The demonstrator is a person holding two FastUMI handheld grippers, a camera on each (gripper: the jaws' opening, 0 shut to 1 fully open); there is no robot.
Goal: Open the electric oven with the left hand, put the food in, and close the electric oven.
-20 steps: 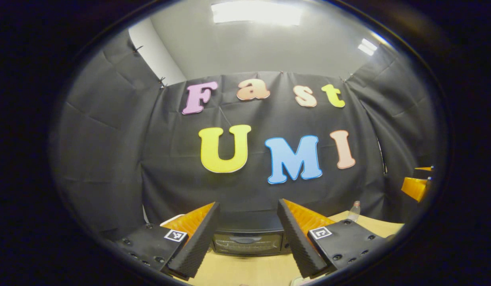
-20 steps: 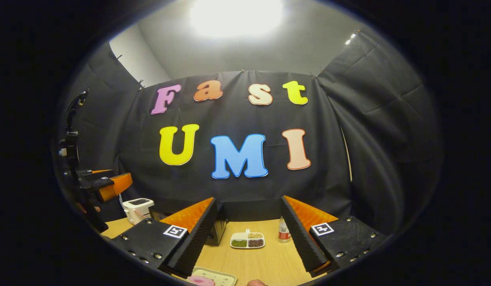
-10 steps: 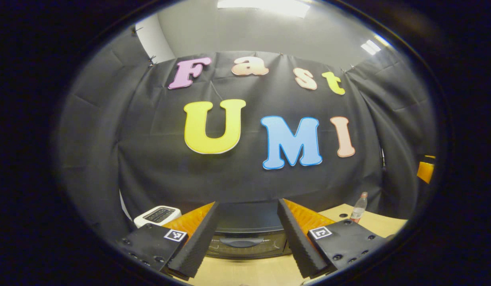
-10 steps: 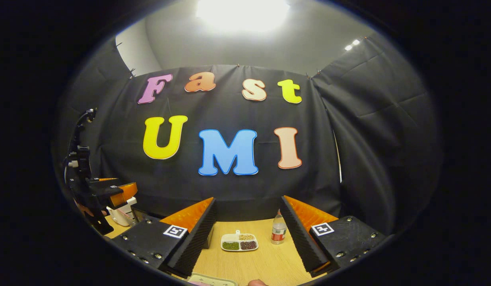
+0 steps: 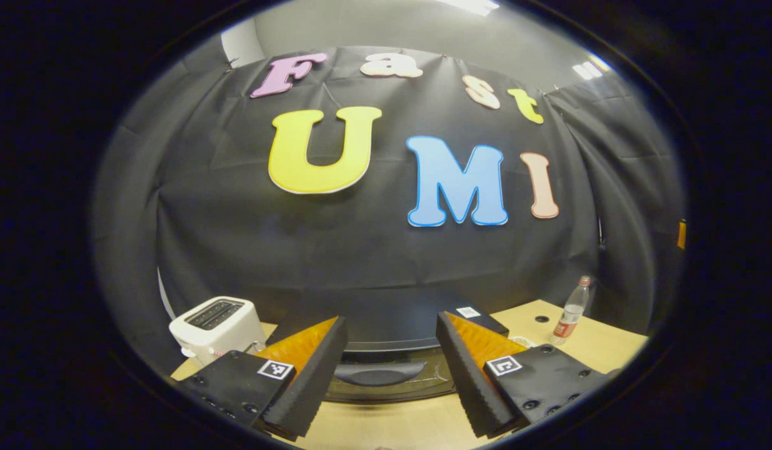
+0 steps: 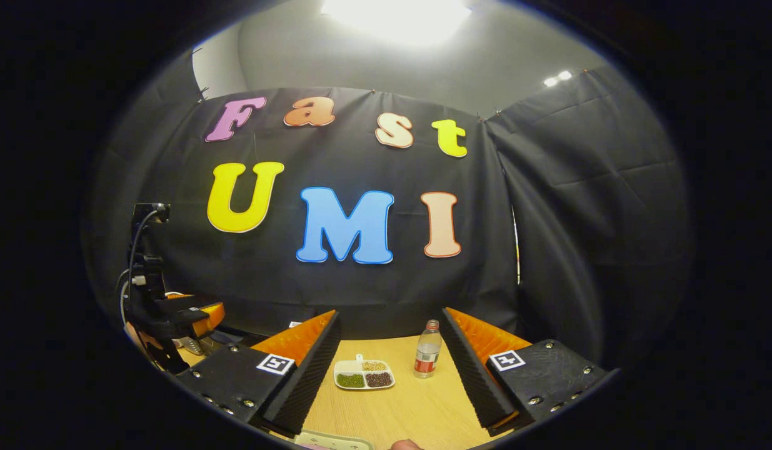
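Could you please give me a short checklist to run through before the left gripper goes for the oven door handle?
1. Left gripper open: ok.
2. Oven handle lined up between its fingers: ok.
3. Oven door shut, ready to pull: ok.
4. Toaster apart from the approach path: ok.
5. Right gripper open and holding nothing: ok.
6. Food ready for loading: cannot tell; a tray edge barely shows at the bottom of the right gripper view.

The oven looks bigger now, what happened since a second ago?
The left gripper moved closer to the black oven, so its door handle now sits between the open fingers, and the white toaster came into sight. Nothing was grabbed. The right gripper stayed open over the table.
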